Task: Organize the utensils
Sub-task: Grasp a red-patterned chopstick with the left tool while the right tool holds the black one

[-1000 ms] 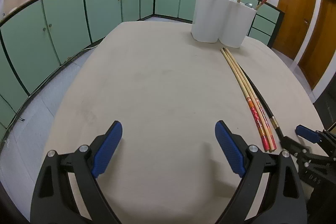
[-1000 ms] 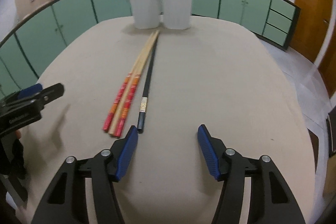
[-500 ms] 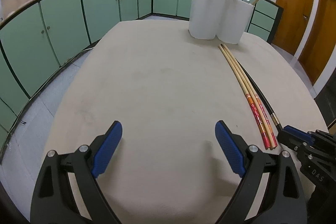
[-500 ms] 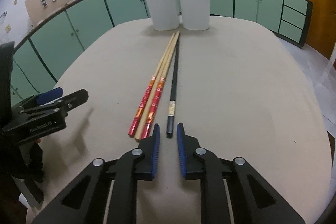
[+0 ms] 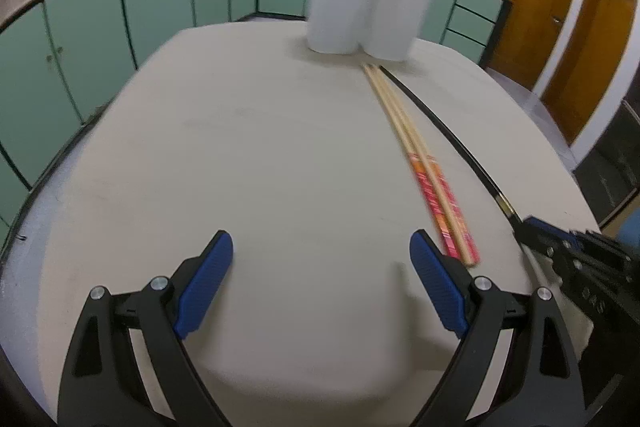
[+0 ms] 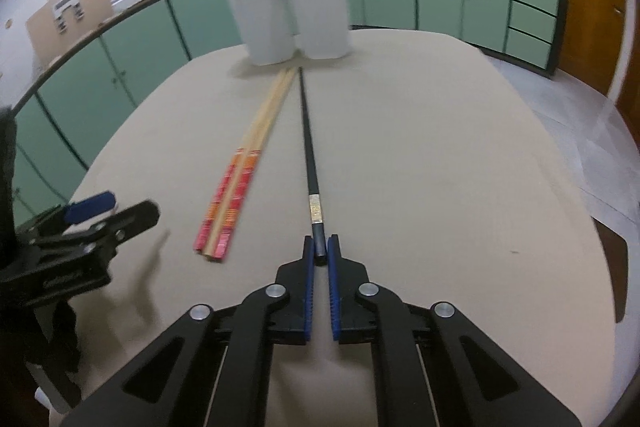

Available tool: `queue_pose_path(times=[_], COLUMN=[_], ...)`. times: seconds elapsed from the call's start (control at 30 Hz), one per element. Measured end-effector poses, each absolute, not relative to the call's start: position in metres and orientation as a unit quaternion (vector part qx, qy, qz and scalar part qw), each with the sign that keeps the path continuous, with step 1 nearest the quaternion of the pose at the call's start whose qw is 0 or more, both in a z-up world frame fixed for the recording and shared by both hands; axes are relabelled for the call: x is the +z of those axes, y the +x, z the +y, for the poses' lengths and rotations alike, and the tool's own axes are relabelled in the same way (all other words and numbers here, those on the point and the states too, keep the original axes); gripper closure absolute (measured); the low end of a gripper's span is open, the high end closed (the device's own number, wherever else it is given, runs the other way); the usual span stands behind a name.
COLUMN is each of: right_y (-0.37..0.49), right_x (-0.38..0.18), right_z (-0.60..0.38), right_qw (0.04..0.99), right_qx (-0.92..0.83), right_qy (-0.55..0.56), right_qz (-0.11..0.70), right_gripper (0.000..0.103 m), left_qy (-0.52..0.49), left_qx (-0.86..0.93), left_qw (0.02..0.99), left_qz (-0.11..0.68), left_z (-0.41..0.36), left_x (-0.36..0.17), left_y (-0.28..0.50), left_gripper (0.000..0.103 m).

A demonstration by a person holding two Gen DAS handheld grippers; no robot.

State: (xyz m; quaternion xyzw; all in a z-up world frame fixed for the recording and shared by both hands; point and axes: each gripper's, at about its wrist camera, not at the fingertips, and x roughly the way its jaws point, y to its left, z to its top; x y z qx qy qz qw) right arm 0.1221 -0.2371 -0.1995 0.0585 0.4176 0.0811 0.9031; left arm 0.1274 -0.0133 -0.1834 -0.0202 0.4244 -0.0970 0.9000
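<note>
Right gripper [image 6: 320, 250] pinching butt end of long, thin, light, stiff black lacquered chopstick [image 6: 307, 135] flat on beige table [image 6: 440, 155], tip toward twelve o'clock; left gripper [image 5: 320, 281] spread, empty.

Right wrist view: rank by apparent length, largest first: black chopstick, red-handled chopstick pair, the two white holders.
1. black chopstick: longest, running from the right gripper to the holders.
2. red-handled chopstick pair: slightly shorter, though nearness skews this.
3. white holders: shortest; the two look alike, so unranked.
</note>
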Motion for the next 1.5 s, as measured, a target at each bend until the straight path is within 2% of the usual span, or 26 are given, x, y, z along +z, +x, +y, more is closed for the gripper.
queue_pose_path(times=[0.63,0.73,0.83,1.0,1.03,1.33,1.5], right_y=[0.124,0.124,0.121,0.112,0.111,0.112,0.118], right_x=[-0.201,-0.201,-0.2,-0.199,-0.199,-0.198,-0.199], right_z=[-0.26,-0.26,-0.257,-0.255,-0.254,-0.256,-0.259], right_qw=[0.905,0.904,0.904,0.903,0.902,0.902,0.902], right_qx=[0.068,0.075,0.086,0.119,0.124,0.121,0.119], right_qy=[0.059,0.06,0.046,0.028,0.025,0.029,0.04], right_qz=[0.415,0.416,0.416,0.413,0.412,0.413,0.414], right_gripper=[0.096,0.096,0.095,0.072,0.07,0.072,0.078], left_qy=[0.022,0.012,0.008,0.006,0.006,0.019,0.016], left_qx=[-0.108,-0.098,-0.093,-0.094,-0.095,-0.103,-0.103], left_qw=[0.89,0.891,0.894,0.895,0.895,0.894,0.895], left_qz=[0.442,0.443,0.439,0.436,0.436,0.436,0.434], left_z=[-0.061,-0.056,-0.048,-0.035,-0.033,-0.043,-0.044], left_x=[-0.191,-0.191,-0.189,-0.187,-0.186,-0.187,-0.188], left_y=[0.128,0.131,0.13,0.125,0.123,0.123,0.126], left_gripper=[0.013,0.014,0.019,0.02,0.02,0.021,0.031])
